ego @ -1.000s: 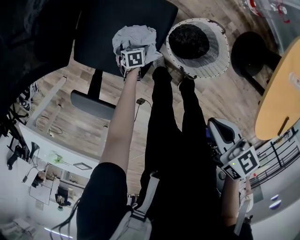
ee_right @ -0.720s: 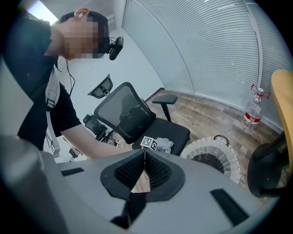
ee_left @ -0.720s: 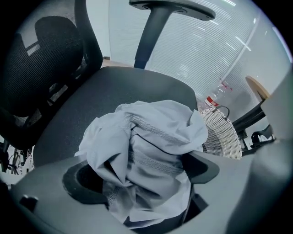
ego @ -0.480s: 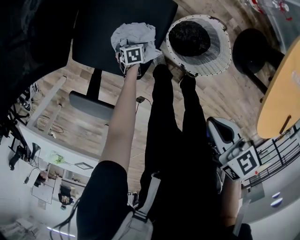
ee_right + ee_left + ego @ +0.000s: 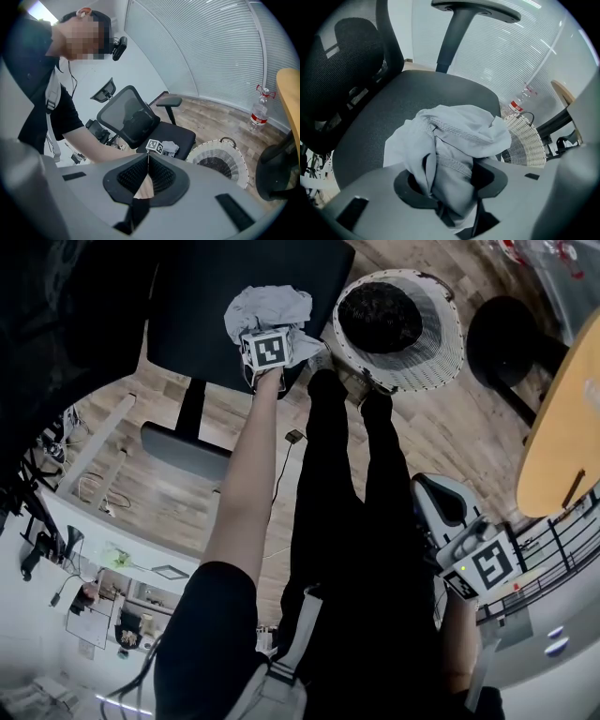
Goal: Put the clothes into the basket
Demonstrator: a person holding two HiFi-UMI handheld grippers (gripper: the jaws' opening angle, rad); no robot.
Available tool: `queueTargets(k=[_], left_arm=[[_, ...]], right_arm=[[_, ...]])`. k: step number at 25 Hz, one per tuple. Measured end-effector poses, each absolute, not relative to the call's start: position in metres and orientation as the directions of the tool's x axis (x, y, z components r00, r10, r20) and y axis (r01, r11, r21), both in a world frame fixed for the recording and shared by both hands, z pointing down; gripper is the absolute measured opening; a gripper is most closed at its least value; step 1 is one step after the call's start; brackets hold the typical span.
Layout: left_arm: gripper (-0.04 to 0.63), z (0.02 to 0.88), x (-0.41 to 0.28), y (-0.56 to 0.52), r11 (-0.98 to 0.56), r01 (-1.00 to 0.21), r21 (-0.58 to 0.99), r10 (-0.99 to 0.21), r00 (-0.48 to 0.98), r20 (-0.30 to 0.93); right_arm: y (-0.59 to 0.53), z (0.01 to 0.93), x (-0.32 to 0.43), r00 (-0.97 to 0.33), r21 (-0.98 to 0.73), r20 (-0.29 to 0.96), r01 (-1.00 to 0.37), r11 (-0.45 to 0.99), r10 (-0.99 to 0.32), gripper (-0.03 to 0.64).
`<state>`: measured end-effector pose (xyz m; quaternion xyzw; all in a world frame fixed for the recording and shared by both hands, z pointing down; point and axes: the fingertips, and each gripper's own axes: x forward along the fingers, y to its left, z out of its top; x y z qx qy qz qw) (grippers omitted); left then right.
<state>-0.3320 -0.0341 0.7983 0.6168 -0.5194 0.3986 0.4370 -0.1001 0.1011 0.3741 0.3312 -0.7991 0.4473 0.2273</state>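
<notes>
On the left gripper (image 5: 450,176), the fingers were closing on the grey cloth (image 5: 459,131), which lay bunched on the chair seat (image 5: 370,122) just left of the basket (image 5: 441,343). They pinched only one fold, so the cloth could slip out when lifted, or hang down and catch on the basket's rim. Well away from the basket, the right gripper (image 5: 147,168) had its fingers pressed together with nothing in them. A second before, the left fingers were wide apart over the cloth.
</notes>
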Motion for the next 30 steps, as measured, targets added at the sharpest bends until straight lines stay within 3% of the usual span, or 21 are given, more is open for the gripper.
queueTargets(k=[8, 19, 30], left_arm=[[0.106, 0.794, -0.343, -0.033, -0.084, -0.992, 0.097, -0.272, 0.117, 0.955], [0.091, 0.763, -0.340, -0.027, -0.091, -0.992, 0.088, -0.264, 0.109, 0.958], [0.089, 0.717, -0.327, -0.021, -0.121, -0.984, 0.129, -0.331, 0.162, 0.930]], right_arm=[[0.106, 0.370, -0.098, -0.679, -0.563, 0.651, -0.732, 0.384, -0.338, 0.017], [0.102, 0.344, -0.099, -0.680, -0.541, 0.617, -0.732, 0.415, -0.396, 0.017], [0.100, 0.310, -0.095, -0.660, -0.487, 0.569, -0.751, 0.446, -0.490, 0.017]])
